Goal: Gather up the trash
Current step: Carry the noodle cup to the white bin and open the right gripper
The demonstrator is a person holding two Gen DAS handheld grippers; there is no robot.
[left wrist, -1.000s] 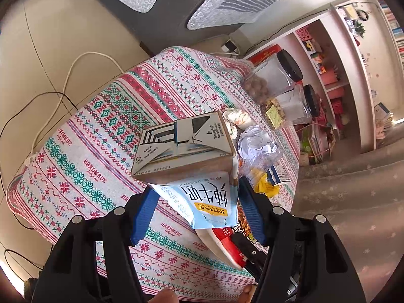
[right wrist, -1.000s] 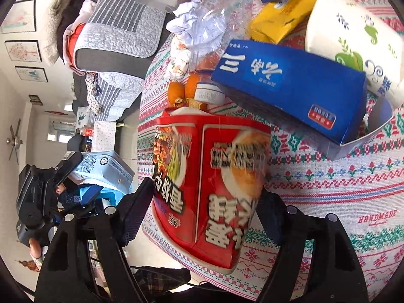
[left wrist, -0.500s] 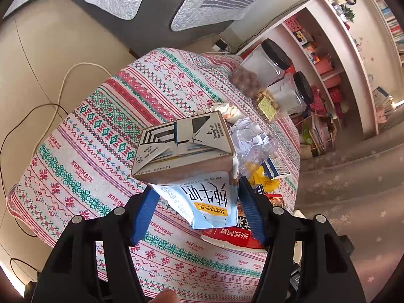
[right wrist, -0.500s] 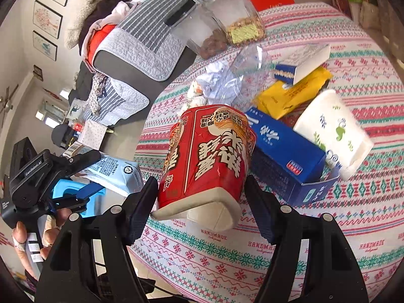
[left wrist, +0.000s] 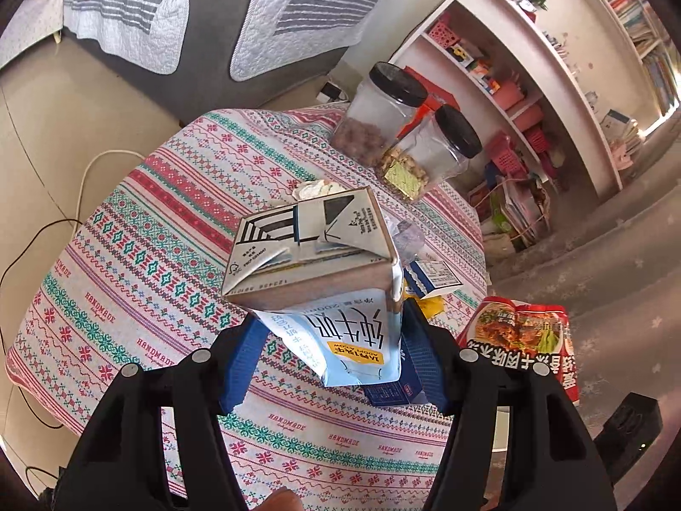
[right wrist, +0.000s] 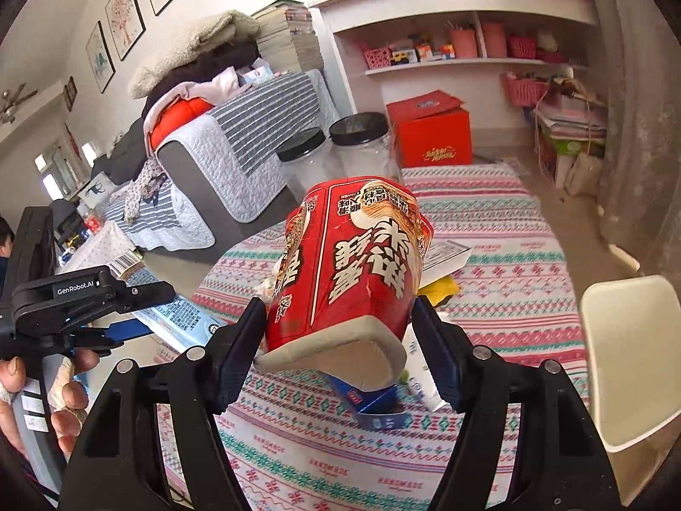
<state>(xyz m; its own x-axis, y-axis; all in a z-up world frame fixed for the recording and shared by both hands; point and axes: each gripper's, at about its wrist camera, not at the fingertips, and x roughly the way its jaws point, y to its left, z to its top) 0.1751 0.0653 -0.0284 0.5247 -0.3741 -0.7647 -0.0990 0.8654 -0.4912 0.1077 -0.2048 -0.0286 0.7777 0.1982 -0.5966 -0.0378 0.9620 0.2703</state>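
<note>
Blue-padded left tongs [left wrist: 330, 340] clamp a pale-blue milk carton [left wrist: 315, 268]; the right tongs [right wrist: 336, 332], jaws just narrowed, squeeze a red noodle cup [right wrist: 344, 264]. Both are lifted off the tabletop [left wrist: 140, 230]. A blue box [right wrist: 374, 404], a yellow wrapper [right wrist: 440, 287] and crumpled paper [left wrist: 317, 189] remain beside two black-lidded jars [left wrist: 404, 127]. Sofa [right wrist: 221, 162] and shelves [right wrist: 459, 25] stand beyond.
</note>
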